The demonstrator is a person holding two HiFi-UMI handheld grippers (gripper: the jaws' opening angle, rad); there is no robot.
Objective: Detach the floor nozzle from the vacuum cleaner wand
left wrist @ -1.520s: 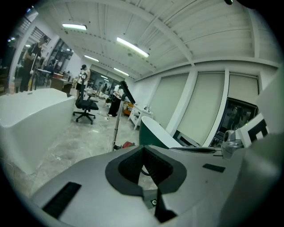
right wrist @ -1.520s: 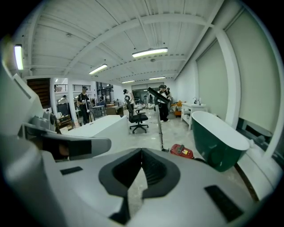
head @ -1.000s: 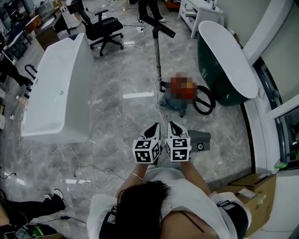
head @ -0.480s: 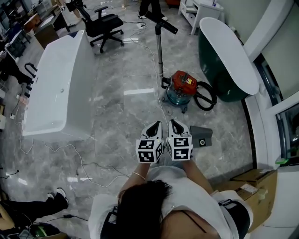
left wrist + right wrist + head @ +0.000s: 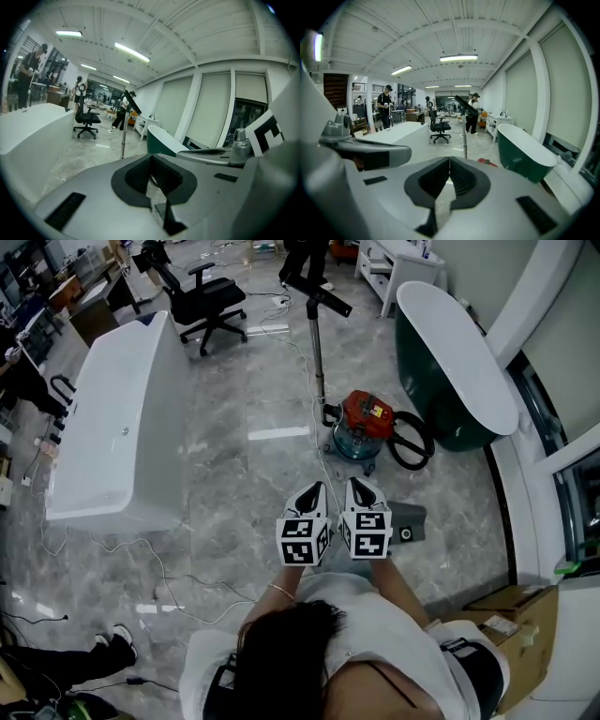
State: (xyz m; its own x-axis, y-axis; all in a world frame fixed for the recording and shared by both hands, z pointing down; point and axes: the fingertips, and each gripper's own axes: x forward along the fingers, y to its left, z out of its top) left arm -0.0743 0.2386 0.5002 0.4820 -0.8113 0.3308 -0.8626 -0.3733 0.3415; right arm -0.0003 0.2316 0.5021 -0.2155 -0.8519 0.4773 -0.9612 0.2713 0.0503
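The floor (image 5: 244, 493) is grey veined stone, polished enough to mirror the ceiling lights. The long bathtub (image 5: 112, 427) has a smooth, glossy white shell. The oval bathtub (image 5: 450, 362) is glossy dark green outside and white within. The vacuum cleaner wand (image 5: 317, 352) looks like bare, shiny metal tube. The canister (image 5: 361, 432) has a red plastic top over a bluish drum (metal or plastic, hard to tell), and its hose (image 5: 412, 442) is dull black. The floor nozzle (image 5: 405, 521) is matt grey plastic. The left gripper (image 5: 314, 491) and right gripper (image 5: 361, 486) have matt pale-grey plastic shells and ribbed black pads (image 5: 461, 180). The box (image 5: 511, 610) is plain brown cardboard.
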